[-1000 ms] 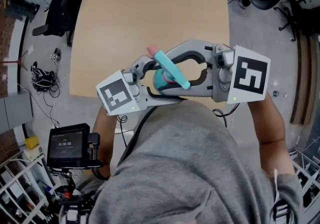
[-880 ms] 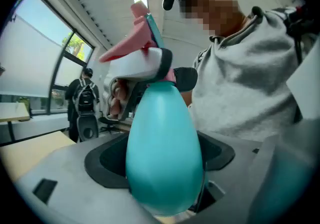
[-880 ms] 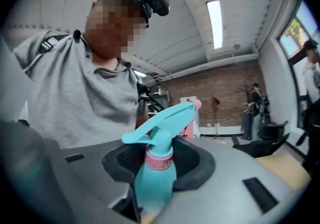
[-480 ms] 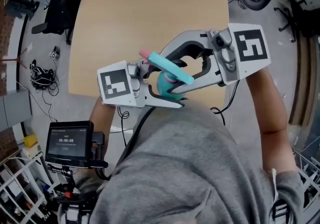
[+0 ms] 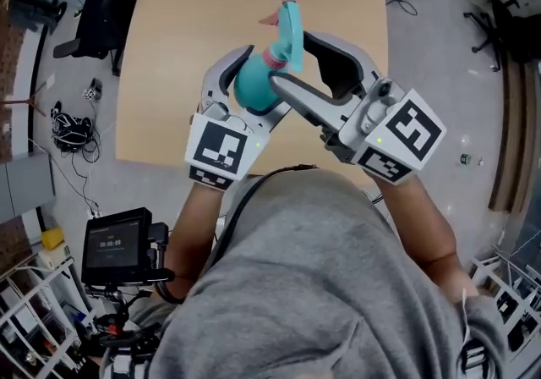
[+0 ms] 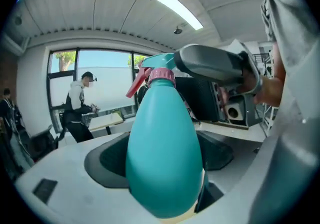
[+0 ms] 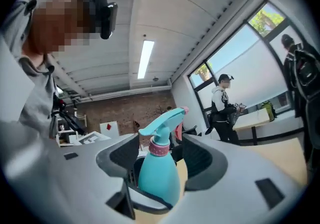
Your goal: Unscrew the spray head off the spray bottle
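Checker: Arms first, quick.

Tagger: Both come out from under grey sweatshirt [image 5: 313,284]. Left forearm [image 5: 188,229] runs straight ahead. Right forearm [image 5: 423,208] angles in from the right, so the two tools meet over the near part of table [image 5: 186,13].

Checker: Left tool?

Tagger: Left gripper [image 5: 252,85], left marker cube [image 5: 222,149] facing up at the table's near edge. Jaws clamped on the body of spray bottle [image 6: 162,153]. The bottle lies along the jaws, base toward the person, top pointing away, held over the tabletop.

Checker: Right tool?

Tagger: Right gripper [image 5: 292,60] comes in slantwise from the right, right marker cube [image 5: 401,136] tilted. Its near jaw crosses just above the left tool's jaw. The jaws have just been opening and now stand wide, one on each side of pink collar [image 7: 159,149]. Right gripper view shows a gap on both sides, so the pads aren't pressing.

Checker: Spray head?

Tagger: Spray head [image 5: 290,22] is still on the bottle and sticks out just past the right jaws. Pink trigger [image 6: 134,87] hangs off its far side.

Checker: Far stuff?

Tagger: Window [image 6: 107,80] well beyond, person in white top [image 6: 80,103] standing at it. Strip light [image 6: 179,3] on the ceiling.
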`<state>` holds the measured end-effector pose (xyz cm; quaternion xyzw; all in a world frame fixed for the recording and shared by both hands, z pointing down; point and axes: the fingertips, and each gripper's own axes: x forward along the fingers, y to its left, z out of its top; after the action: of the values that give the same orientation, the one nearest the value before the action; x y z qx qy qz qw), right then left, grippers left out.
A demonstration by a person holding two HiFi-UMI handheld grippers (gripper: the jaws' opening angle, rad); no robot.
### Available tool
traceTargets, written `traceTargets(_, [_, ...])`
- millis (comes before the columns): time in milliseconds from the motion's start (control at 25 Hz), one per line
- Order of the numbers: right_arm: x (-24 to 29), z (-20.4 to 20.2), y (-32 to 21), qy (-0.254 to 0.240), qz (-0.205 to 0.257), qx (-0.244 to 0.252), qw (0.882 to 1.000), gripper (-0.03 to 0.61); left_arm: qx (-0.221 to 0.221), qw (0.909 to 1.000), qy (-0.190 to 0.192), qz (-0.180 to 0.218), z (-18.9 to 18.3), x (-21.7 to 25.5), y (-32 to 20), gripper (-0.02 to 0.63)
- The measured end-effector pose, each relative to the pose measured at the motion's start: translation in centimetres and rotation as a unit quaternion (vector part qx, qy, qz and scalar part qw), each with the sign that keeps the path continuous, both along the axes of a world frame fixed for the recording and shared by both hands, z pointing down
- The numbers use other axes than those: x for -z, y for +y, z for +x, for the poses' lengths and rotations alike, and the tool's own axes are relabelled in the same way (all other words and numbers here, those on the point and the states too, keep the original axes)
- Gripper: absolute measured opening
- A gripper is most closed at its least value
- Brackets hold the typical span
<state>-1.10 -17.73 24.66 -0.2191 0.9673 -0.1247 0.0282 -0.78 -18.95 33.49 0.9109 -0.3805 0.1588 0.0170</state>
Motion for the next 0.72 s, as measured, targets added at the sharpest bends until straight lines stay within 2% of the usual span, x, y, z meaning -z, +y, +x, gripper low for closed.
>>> traceTargets(80, [0.1, -0.4, -0.4, 0.000, -0.001, -0.034, 0.999, 0.250, 0.016, 0.9991, -0.020, 0.034, 0.5, 0.6, -0.2, 0.399])
traceTargets(160, [-0.3, -0.9, -0.7, 0.010, -0.008, -0.048, 0.999, 0.242, 0.019, 0.9981, -0.029, 0.051, 1.1, 0.8, 0.0, 0.399])
traceTargets(200, [-0.5, -1.1, -0.7, 0.016, -0.011, -0.044, 0.999, 0.167, 0.016, 0.9982, -0.026, 0.052, 1.3, 0.7, 0.2, 0.399])
traceTargets(280, [-0.8, -1.3, -0.5, 0.027, -0.009, -0.028, 0.999, 0.160, 0.003, 0.9984, -0.014, 0.054, 1.6, 0.5, 0.5, 0.399])
traceTargets(360, [-0.9, -1.4, 0.1, 0.039, 0.005, 0.002, 0.999, 0.152, -0.028, 0.9976, -0.002, 0.064, 1.9, 0.5, 0.9, 0.399])
traceTargets(440, [-0.9, -1.6, 1.1, 0.049, 0.023, 0.045, 0.998, 0.144, -0.076, 0.9945, 0.025, 0.068, 2.4, 0.5, 1.7, 0.399])
traceTargets(520, [-0.4, -1.6, 1.9, 0.048, 0.045, 0.086, 0.994, 0.143, -0.124, 0.9890, 0.053, 0.060, 2.9, 0.0, 2.7, 0.399])
traceTargets(600, [0.5, -1.3, 2.1, 0.049, 0.067, 0.115, 0.990, 0.143, -0.163, 0.9835, 0.062, 0.050, 3.2, -0.8, 3.6, 0.399])
traceTargets(720, [1.4, -0.6, 1.9, 0.047, 0.068, 0.133, 0.988, 0.143, -0.179, 0.9806, 0.073, 0.032, 3.0, -2.6, 4.4, 0.399])
